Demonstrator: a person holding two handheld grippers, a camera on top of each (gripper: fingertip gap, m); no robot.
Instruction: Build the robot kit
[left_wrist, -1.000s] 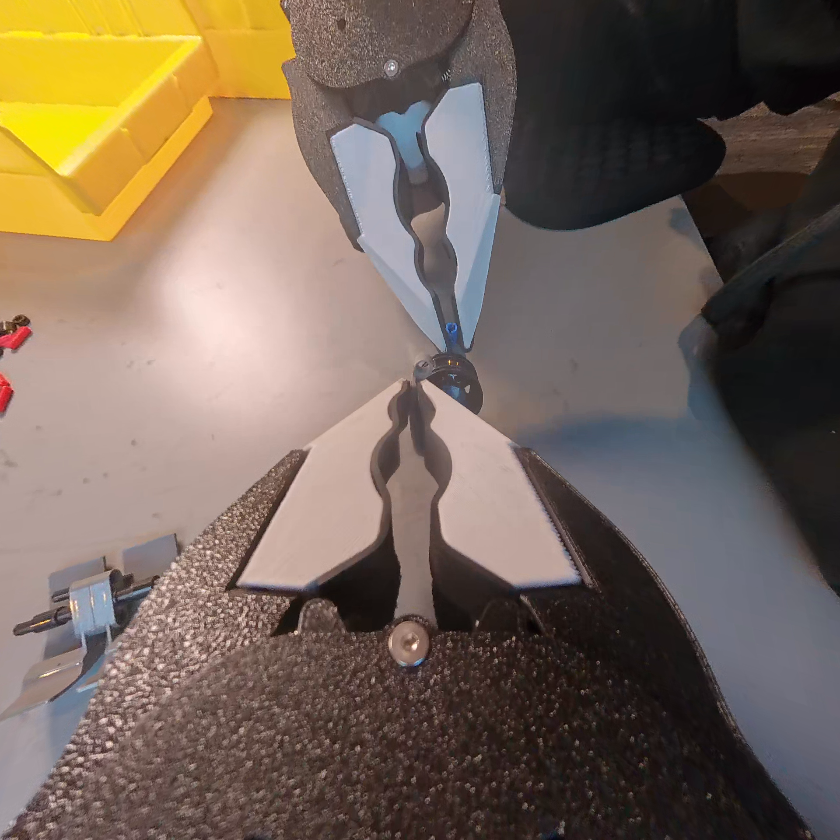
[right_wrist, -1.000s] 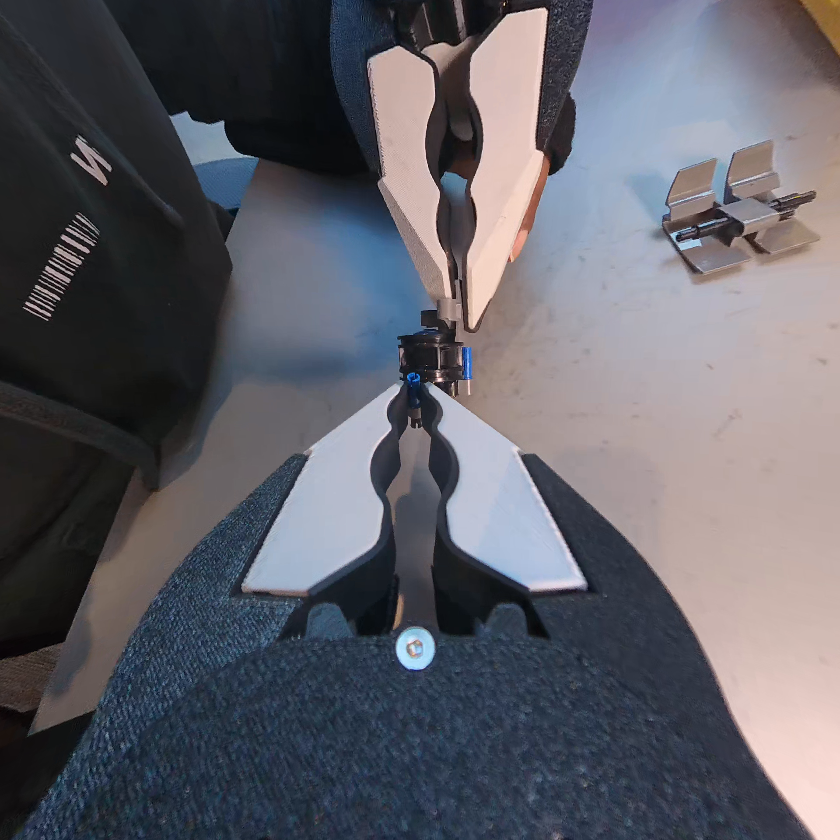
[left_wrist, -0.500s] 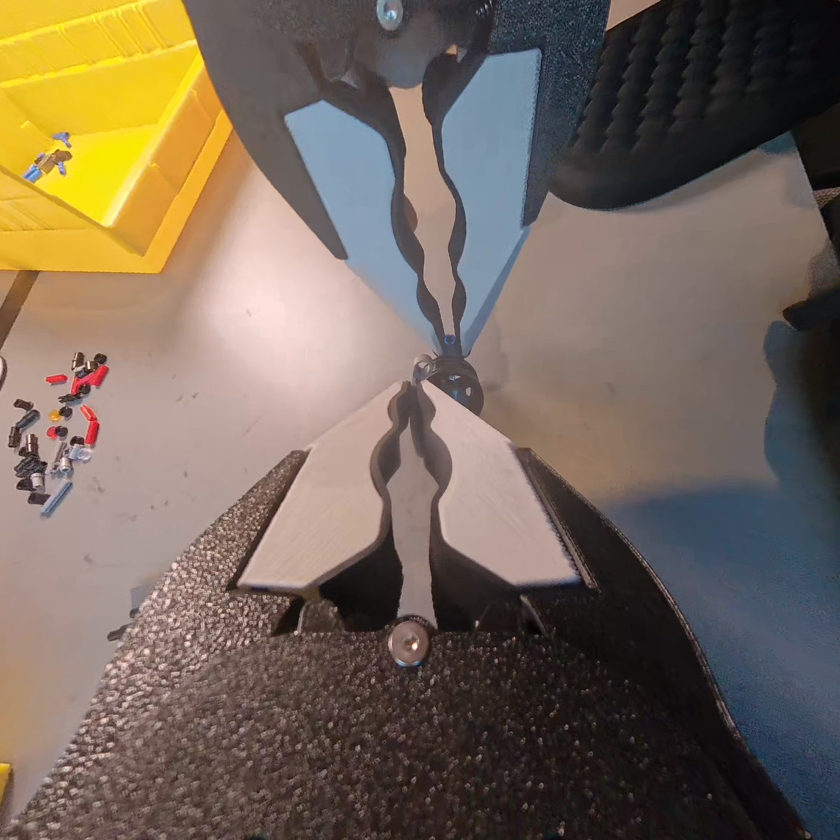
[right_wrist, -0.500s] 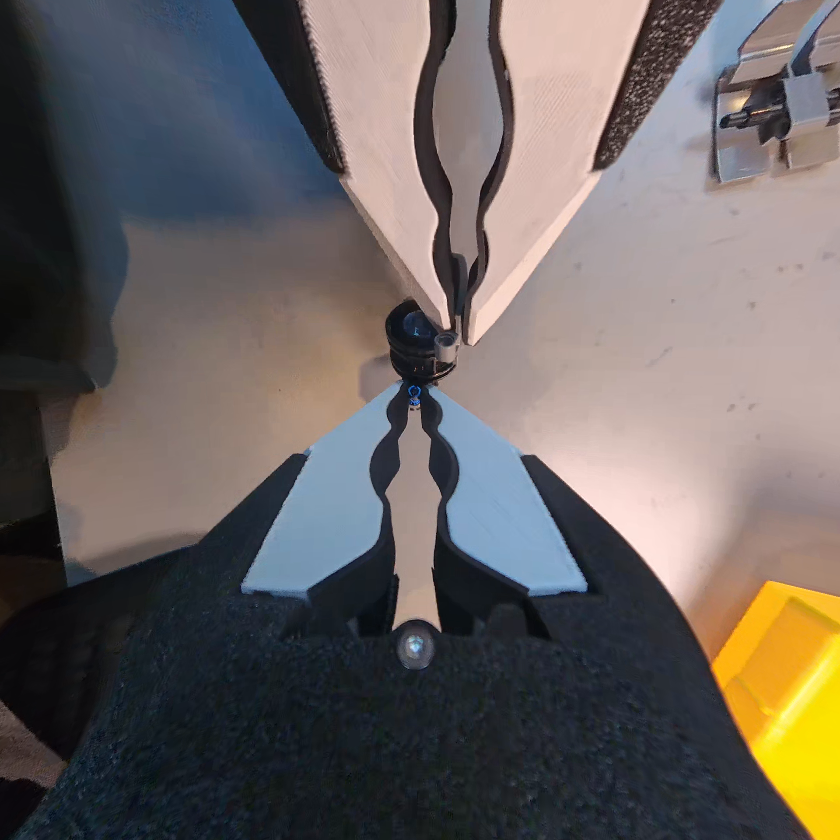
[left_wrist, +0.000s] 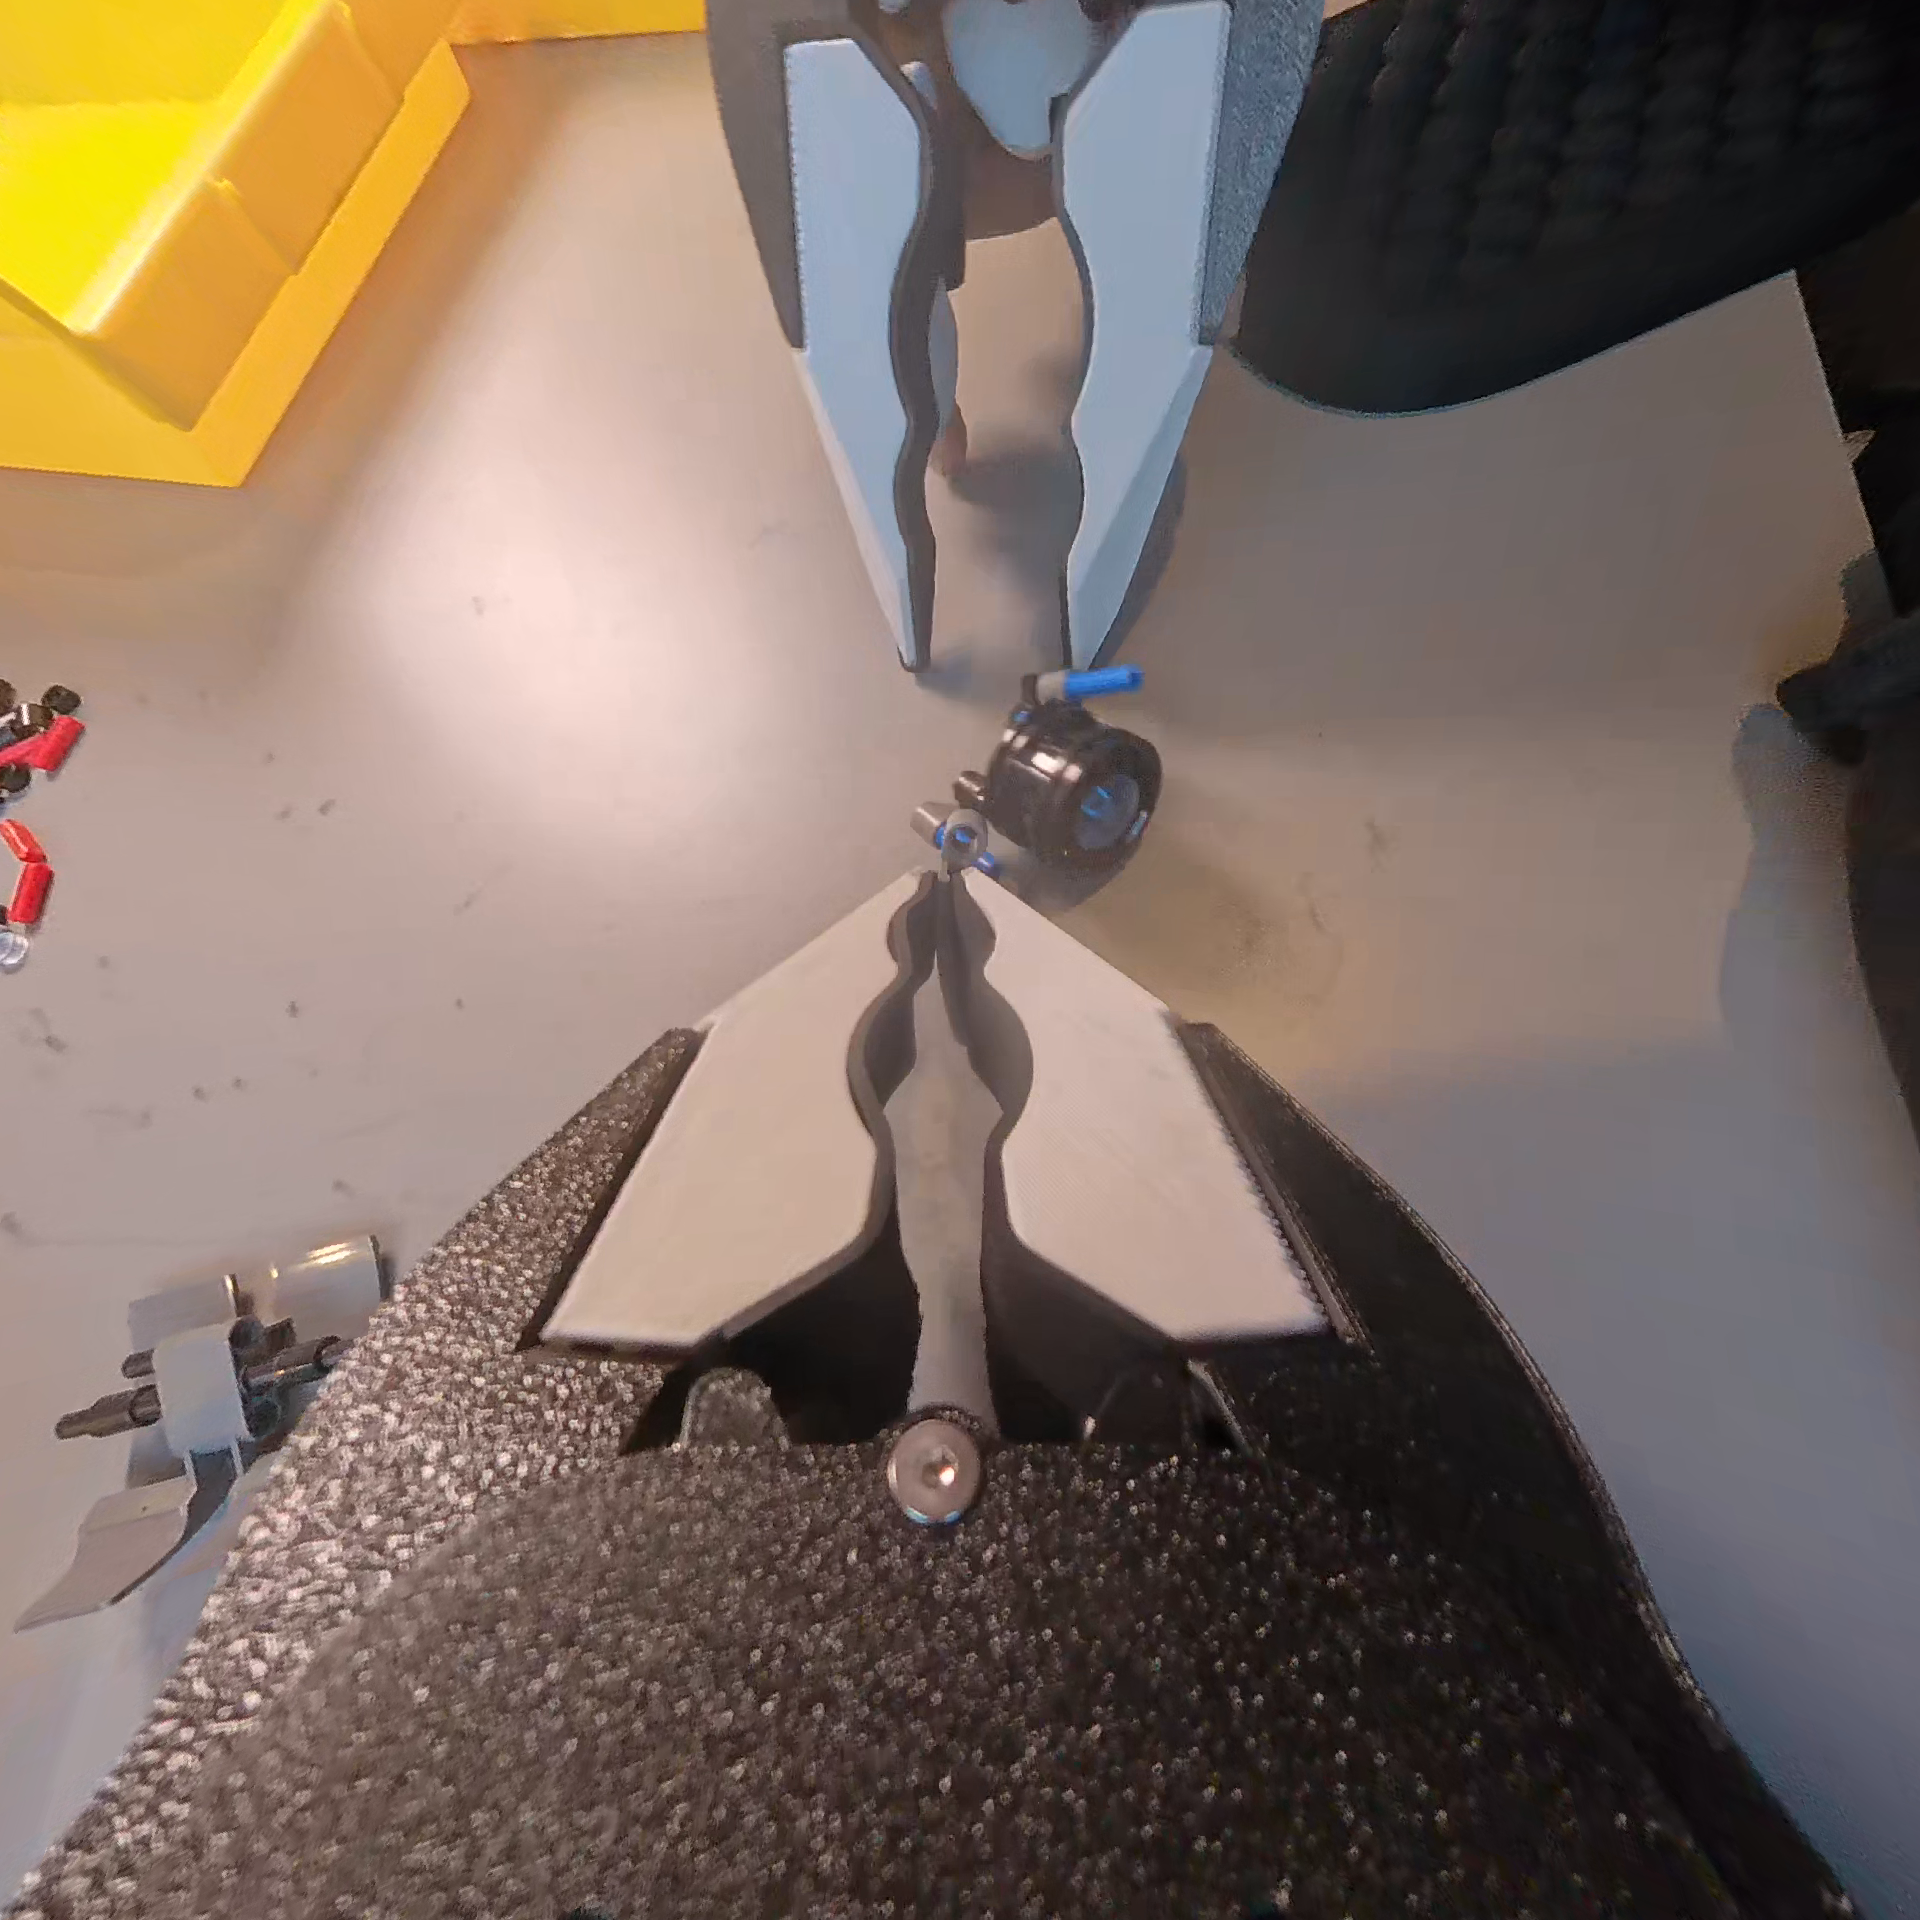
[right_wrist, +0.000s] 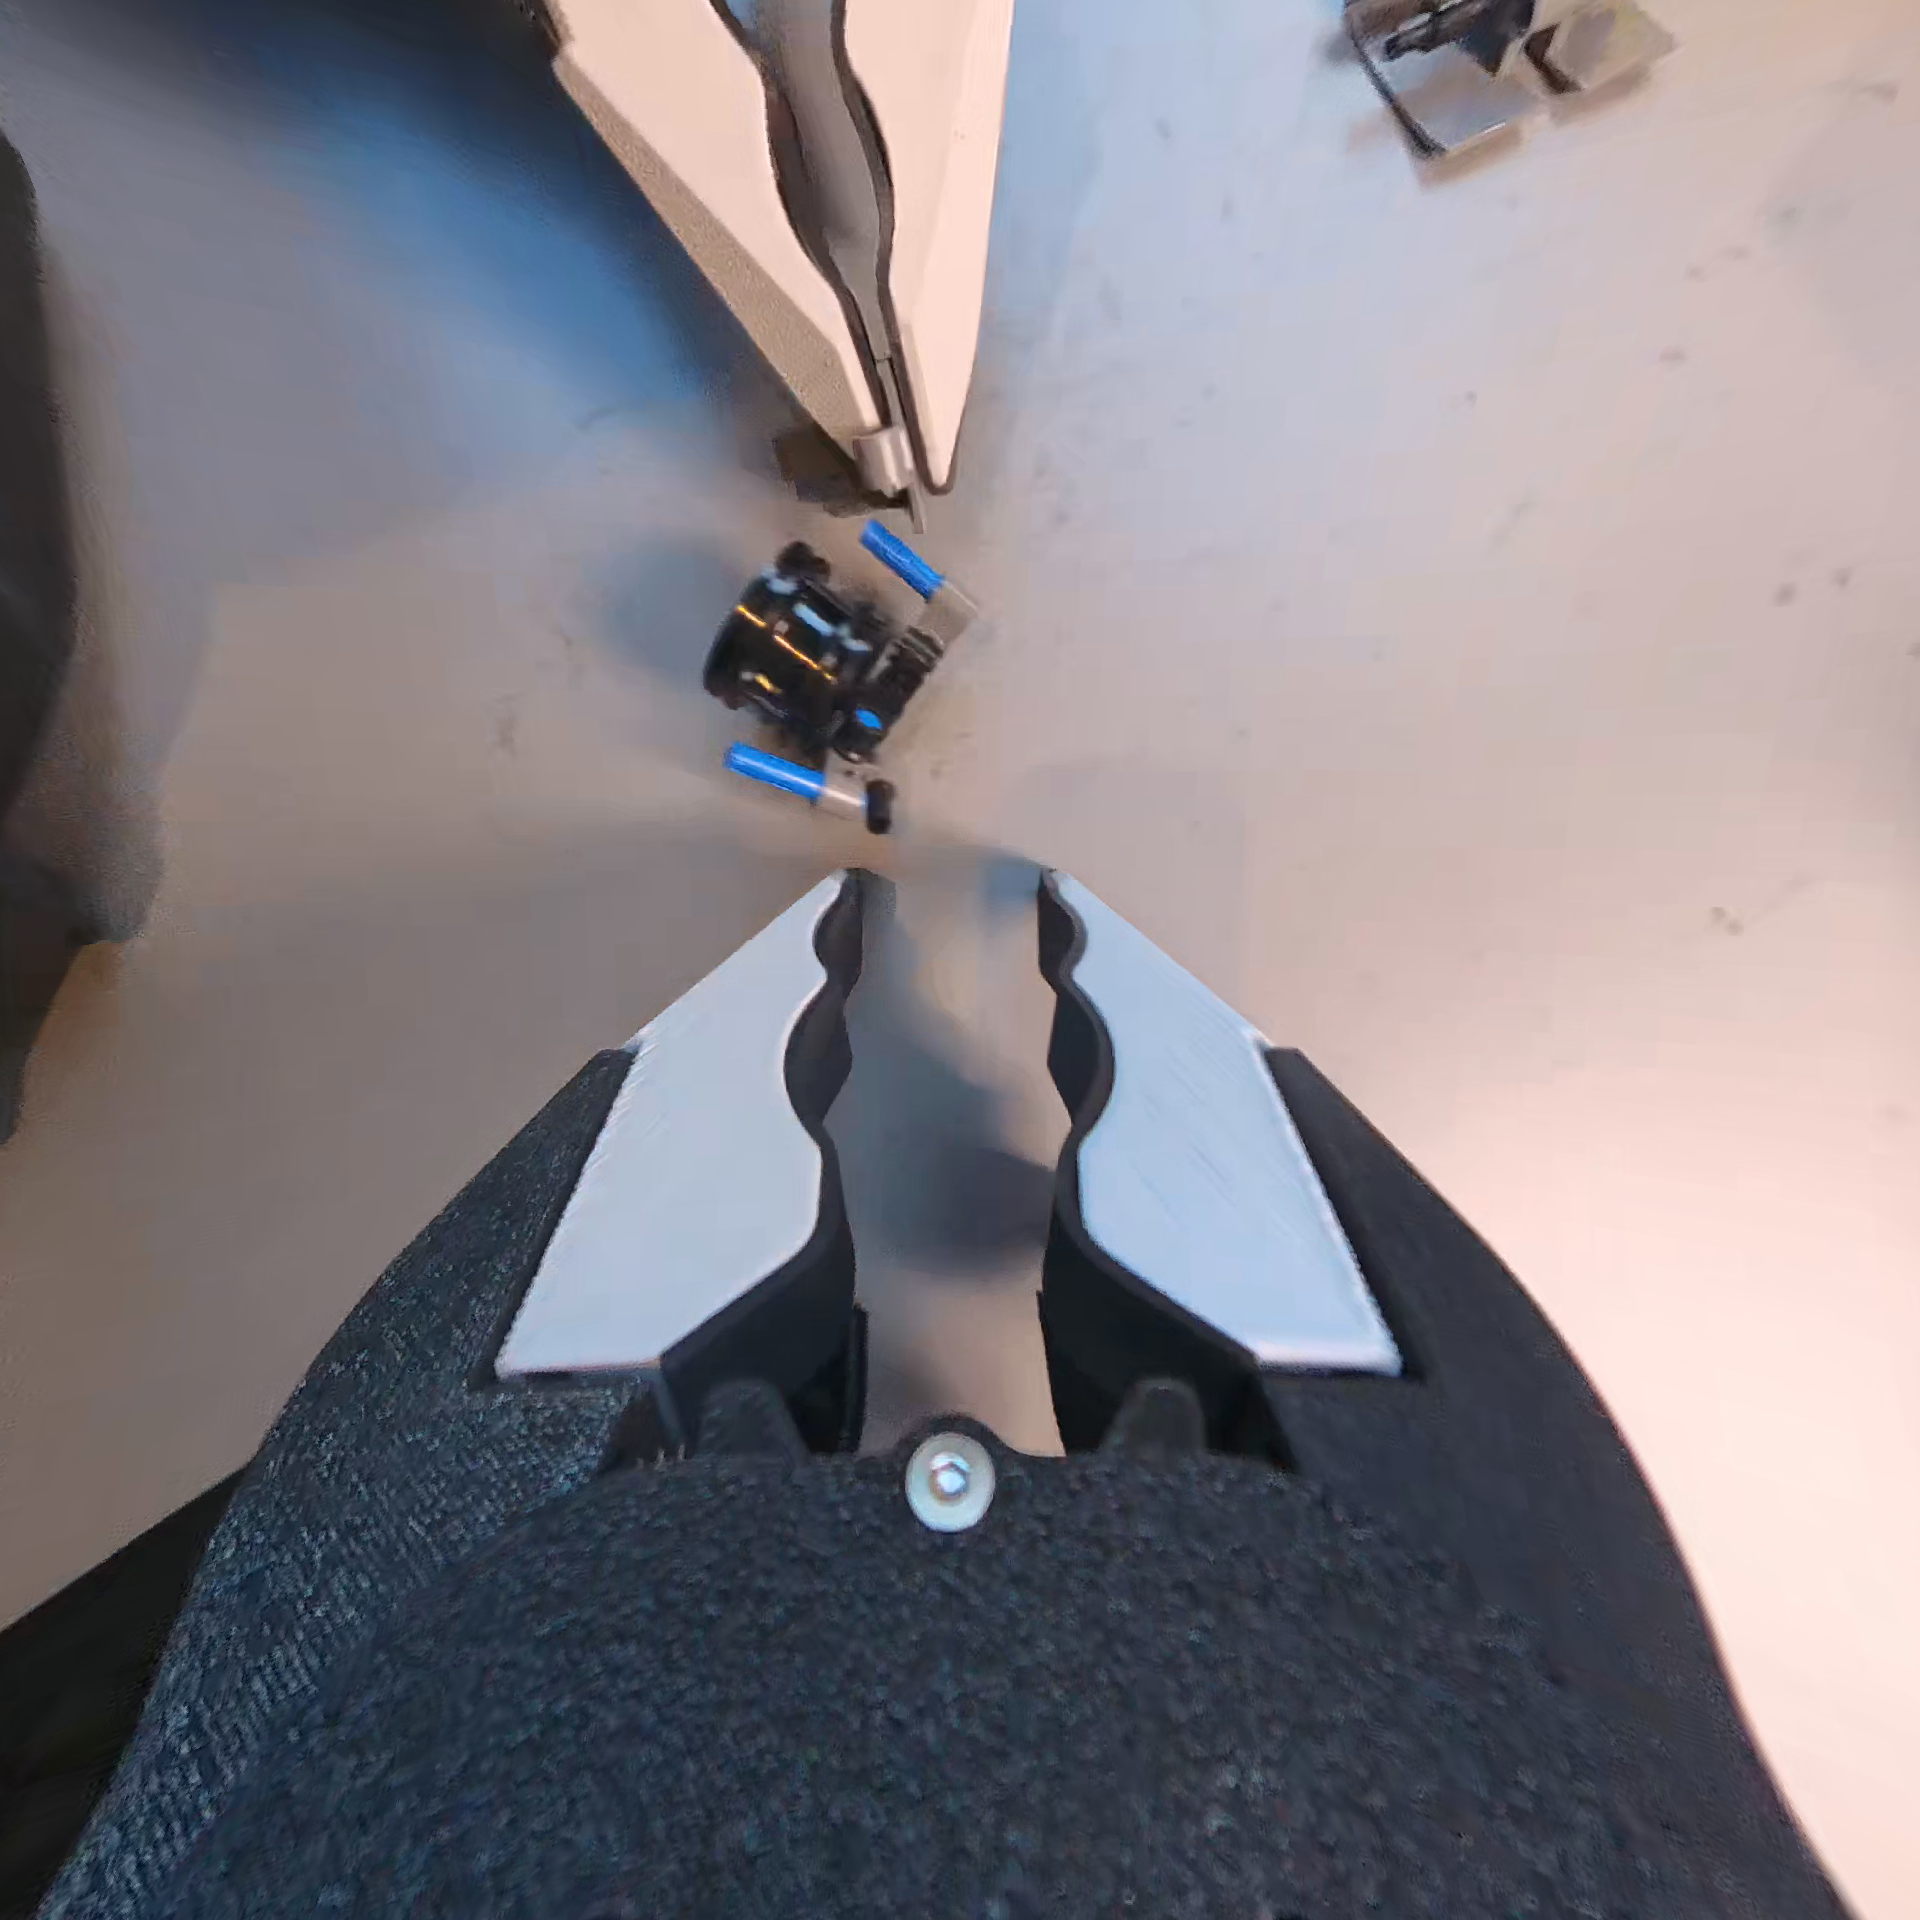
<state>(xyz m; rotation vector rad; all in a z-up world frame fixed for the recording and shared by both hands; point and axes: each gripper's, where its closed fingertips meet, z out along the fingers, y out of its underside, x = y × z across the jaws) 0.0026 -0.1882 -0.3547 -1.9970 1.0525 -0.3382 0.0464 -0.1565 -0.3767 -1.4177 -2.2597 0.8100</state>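
Observation:
A small black wheel-like assembly (left_wrist: 1070, 790) with blue pins lies on the grey table (left_wrist: 520, 727). It also shows in the right wrist view (right_wrist: 800, 655), blurred. My left gripper (left_wrist: 940, 883) is shut, with a small grey piece pinched at its tips, right against the assembly's near side. I cannot tell whether that piece is joined to the assembly. My right gripper (right_wrist: 948, 883) is open and empty, a short way back from the assembly. It shows from the front in the left wrist view (left_wrist: 997, 655), its jaws apart just behind a blue pin (left_wrist: 1101, 681).
A yellow bin (left_wrist: 156, 260) stands at the far left. Loose red and black small parts (left_wrist: 31, 810) lie at the left edge. A grey metal clip fixture with black pins (left_wrist: 197, 1382) sits near my left gripper and shows in the right wrist view (right_wrist: 1496, 73). A dark mesh chair (left_wrist: 1558, 208) is beyond the table edge. One gripper's finger ends stand about 7 cm off the other's.
My right gripper has opened, let go of the blue pin and drawn back. The assembly has tipped onto its side on the table. My left gripper stays shut.

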